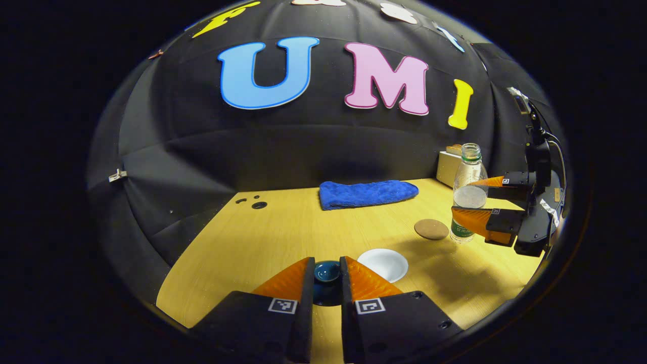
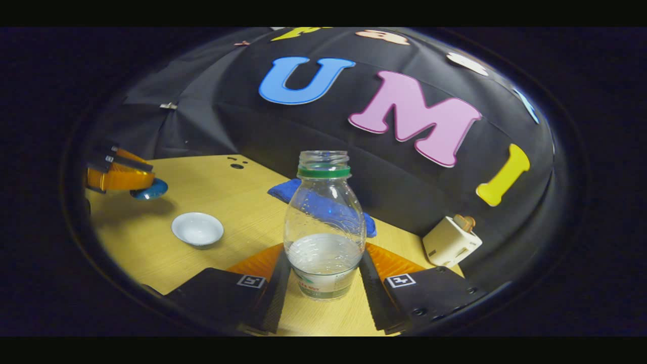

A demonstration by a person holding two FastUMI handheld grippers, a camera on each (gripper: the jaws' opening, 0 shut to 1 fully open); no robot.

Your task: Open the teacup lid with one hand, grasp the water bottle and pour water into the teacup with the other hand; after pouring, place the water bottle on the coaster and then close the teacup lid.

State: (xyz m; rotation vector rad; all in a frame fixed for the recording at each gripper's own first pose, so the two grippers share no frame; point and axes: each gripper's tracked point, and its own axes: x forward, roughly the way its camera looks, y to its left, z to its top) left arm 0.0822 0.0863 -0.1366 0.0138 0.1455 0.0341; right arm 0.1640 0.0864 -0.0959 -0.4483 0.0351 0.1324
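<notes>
In the left gripper view, the left gripper (image 1: 327, 275) sits at six o'clock, its two fingers pinching a dark teal teacup lid (image 1: 327, 273) held above the wooden desk (image 1: 263, 237); the lid's lower part is hidden between the fingers. Just to its right, toward five o'clock, the white teacup (image 1: 384, 264) stands uncovered on the desk, its near edge cut off by a finger. At three o'clock the right gripper (image 1: 467, 206) has its fingers on either side of a clear water bottle (image 1: 468, 189) with no cap, and a round brown coaster (image 1: 431, 229) lies just beside the bottle's base. A blue towel (image 1: 366, 194) lies near the back wall, and a pale box (image 1: 449, 167) is half hidden behind the bottle. In the right gripper view, the right gripper (image 2: 323, 265) at six o'clock presses both fingers against the lower sides of the water bottle (image 2: 323, 222), which is upright and about a third full; whether its base touches the desk (image 2: 232, 202) cannot be told. The teacup (image 2: 197, 229) is at nine o'clock, and farther left the left gripper (image 2: 129, 179) holds the lid (image 2: 150, 190) in the air, partly cut off at the edge.
</notes>
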